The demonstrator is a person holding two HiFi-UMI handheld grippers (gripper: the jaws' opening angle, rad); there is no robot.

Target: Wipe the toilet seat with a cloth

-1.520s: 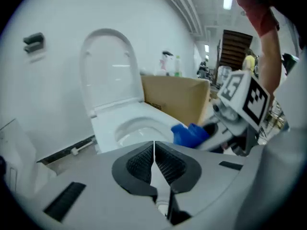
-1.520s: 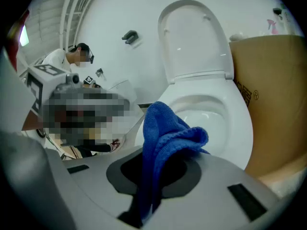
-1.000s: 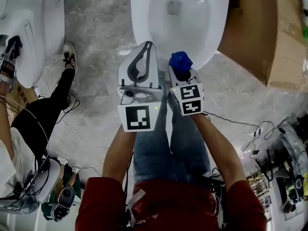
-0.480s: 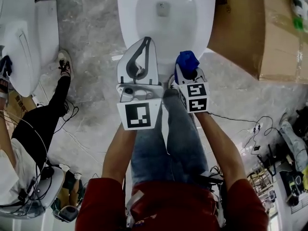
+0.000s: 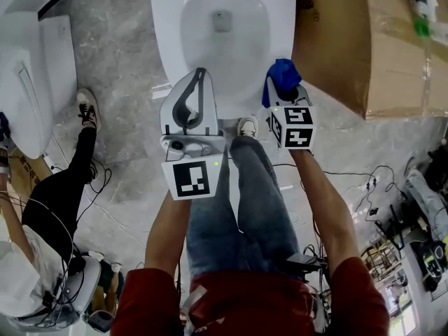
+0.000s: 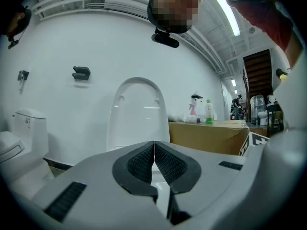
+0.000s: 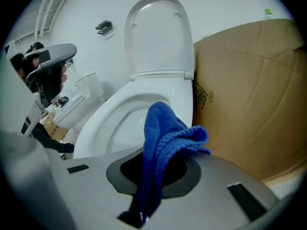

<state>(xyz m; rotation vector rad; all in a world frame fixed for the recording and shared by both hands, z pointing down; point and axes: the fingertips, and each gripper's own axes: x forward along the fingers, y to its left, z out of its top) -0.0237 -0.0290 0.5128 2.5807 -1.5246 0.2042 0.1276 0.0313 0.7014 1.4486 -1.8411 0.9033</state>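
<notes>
1. The blue cloth (image 7: 163, 138) is bunched and pinched between the jaws of the right gripper (image 7: 156, 169). They are closed on a lower fold, and the loose bulk flops out above them. In the head view it sits right of centre, just off the front right edge of the toilet seat (image 5: 170, 47), and does not appear to touch it yet.
2. Only a fold seems to be gripped. Dragging it along the seat could tug the cloth free and drop it into the bowl.
3. The loose end leans to one side. If the gripper comes down at the wrong angle, its hard jaw tips rather than the cloth would meet the seat and scrape it.
4. The left gripper (image 6: 154, 150) has its jaws pressed fully together with nothing between them. It hovers at the seat's front left edge, near the right gripper. A wide sweep toward the left of the frame could knock the two together.
5. The lid (image 7: 156, 32) stands upright at the back. A stroke carried too far up the frame might bump it down onto the gripper.
6. The cardboard box (image 5: 350, 40) stands just beside the toilet at upper right. Wiping that side leaves little room, so the gripper may catch on the box.
7. Cables (image 5: 350, 180) trail over the floor at lower right. Stepping that way risks a snag.
</notes>
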